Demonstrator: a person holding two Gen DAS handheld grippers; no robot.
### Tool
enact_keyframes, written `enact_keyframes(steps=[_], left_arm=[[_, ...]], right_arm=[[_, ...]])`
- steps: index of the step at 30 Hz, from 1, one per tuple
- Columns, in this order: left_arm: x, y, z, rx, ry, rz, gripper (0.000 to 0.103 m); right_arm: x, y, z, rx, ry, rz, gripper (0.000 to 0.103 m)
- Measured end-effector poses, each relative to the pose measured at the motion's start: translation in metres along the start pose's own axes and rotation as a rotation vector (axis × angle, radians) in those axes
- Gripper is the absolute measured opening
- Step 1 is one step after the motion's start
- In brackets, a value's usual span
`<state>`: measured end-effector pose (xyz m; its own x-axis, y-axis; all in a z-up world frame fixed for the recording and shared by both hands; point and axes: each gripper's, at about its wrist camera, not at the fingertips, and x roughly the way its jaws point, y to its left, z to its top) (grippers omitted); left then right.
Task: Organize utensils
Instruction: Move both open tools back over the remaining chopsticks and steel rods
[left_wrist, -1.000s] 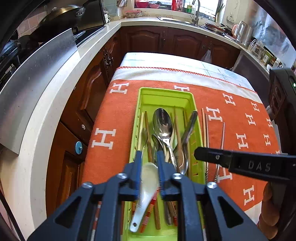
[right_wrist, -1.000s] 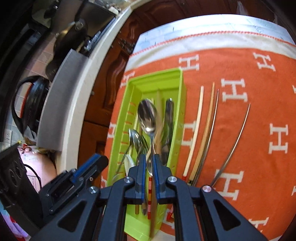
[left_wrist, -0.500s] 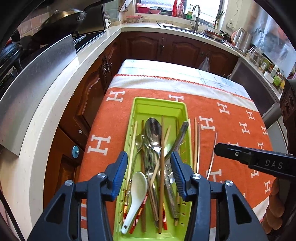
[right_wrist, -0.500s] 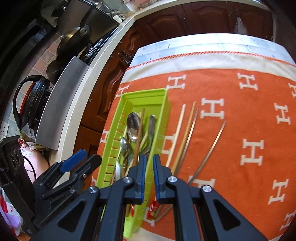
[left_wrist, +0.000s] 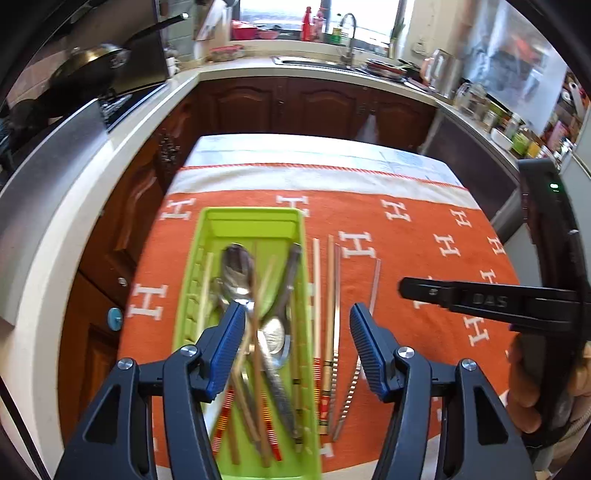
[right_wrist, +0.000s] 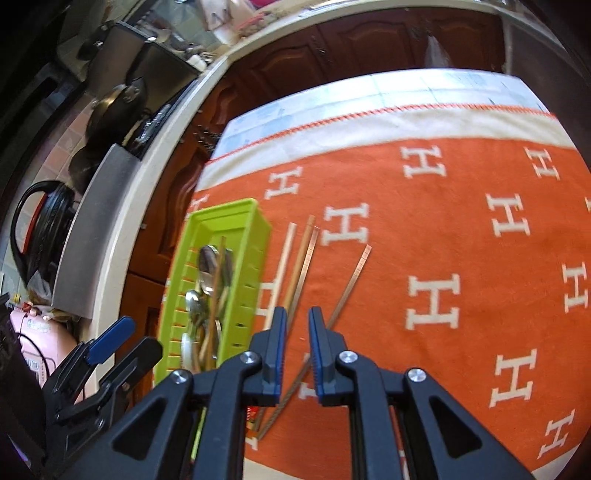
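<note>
Both grippers' ribbed blue fingers (left_wrist: 229, 334) wider, seemingly clear of spoons (left_wrist: 236, 269).

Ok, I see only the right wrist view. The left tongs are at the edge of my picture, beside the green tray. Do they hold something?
Observer: No. In the left wrist view the left tongs have just been opening and now stand wide, with nothing pressed between the pads. Spoons and other chopsticks lie below them in the green tray.
Operator: And the near ends of the chopsticks on the orange cloth? They are hidden in my picture.
Observer: They show in the left wrist view. The chopsticks on the orange cloth lie right of the tray. The wooden one's near end carries a red pattern, and the two metal ones have ridged near ends.
</note>
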<state>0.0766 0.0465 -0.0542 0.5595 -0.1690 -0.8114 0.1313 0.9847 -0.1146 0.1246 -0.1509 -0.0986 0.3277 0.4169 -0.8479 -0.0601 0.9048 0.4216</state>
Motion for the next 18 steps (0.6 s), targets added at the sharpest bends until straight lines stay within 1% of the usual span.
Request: enact_keyframes(steps=[4, 8, 10, 12, 15, 18], left_arm=[[0.010, -0.012, -0.009, 0.023, 0.022, -0.031, 0.057], [0.014, -0.016, -0.013, 0.038, 0.027, -0.030, 0.057], [0.014, -0.015, -0.013, 0.032, 0.026, -0.028, 0.054], [0.013, -0.012, -0.012, 0.024, 0.026, -0.028, 0.048], [0.014, -0.005, -0.012, 0.004, 0.028, -0.022, 0.045], [0.014, 0.002, -0.011, -0.014, 0.027, -0.018, 0.044]], right_arm=[[0.015, -0.012, -0.007, 0.029, 0.032, -0.003, 0.014], [0.031, -0.018, -0.012, 0.050, 0.070, -0.005, 0.014], [0.040, -0.019, -0.013, 0.057, 0.088, 0.000, 0.014], [0.046, -0.018, -0.013, 0.055, 0.097, -0.009, 0.014], [0.056, -0.015, -0.013, 0.044, 0.109, -0.028, 0.014], [0.065, -0.009, -0.011, 0.022, 0.121, -0.052, 0.014]])
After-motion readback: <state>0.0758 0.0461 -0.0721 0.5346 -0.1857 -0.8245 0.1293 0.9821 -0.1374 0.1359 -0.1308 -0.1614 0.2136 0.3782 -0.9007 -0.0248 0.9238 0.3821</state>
